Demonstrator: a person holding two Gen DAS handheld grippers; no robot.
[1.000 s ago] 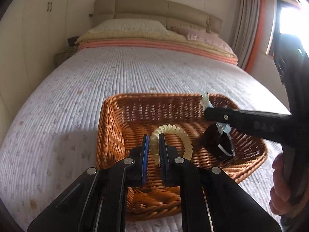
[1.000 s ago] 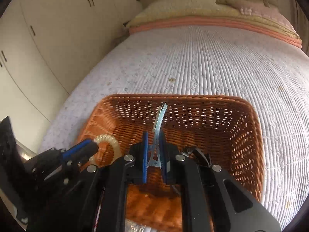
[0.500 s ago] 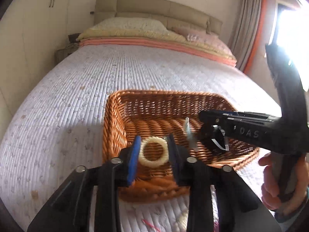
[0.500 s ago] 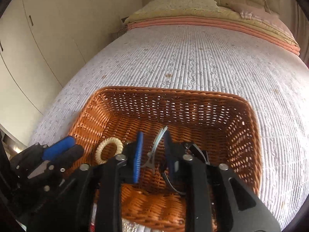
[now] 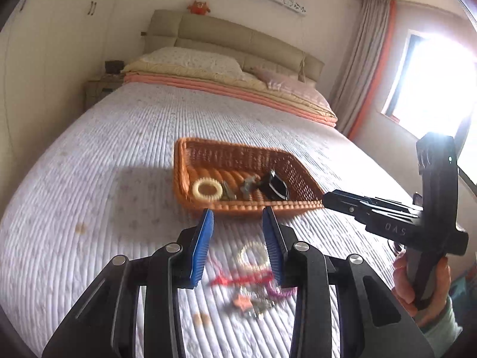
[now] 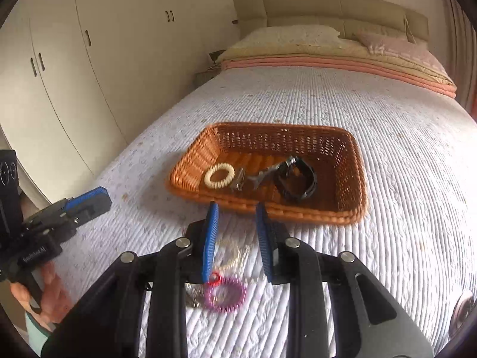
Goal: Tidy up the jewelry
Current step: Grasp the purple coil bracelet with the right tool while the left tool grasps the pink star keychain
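Left tongs (image 5: 237, 229): released, blue pads spread wide, nothing between them. They hang above the bed (image 5: 104, 164), short of the basket's near rim.

Below and just ahead of them, a loose heap on the quilt: a pale bead bracelet (image 5: 253, 255), a red cord (image 5: 235, 280), a purple coil hair tie (image 6: 226, 294), and some small metal bits too blurred to name. None of these sit in the basket yet.

Wicker basket (image 6: 354, 185), mid-bed, beyond the heap. Contents from its left side across: a cream coil hair tie (image 6: 220, 176) near the left wall, a small dark clip (image 6: 238, 180) beside it, a grey hair clip (image 6: 262, 176) lying flat, then a black band (image 6: 296, 180) curled toward the right half. All four rest on the basket floor, apart from both tongs.

Right tongs (image 6: 237, 229): also released, pads apart, empty, poised over the same heap.

Judgement: both tongs are between loads, and the step in hand is the approach for the next pick. Perhaps half the pieces are sorted. The next move calls for lowering onto single items, one per tong. The pieces lie tangled, so a close on the purple tie risks dragging the red cord along.
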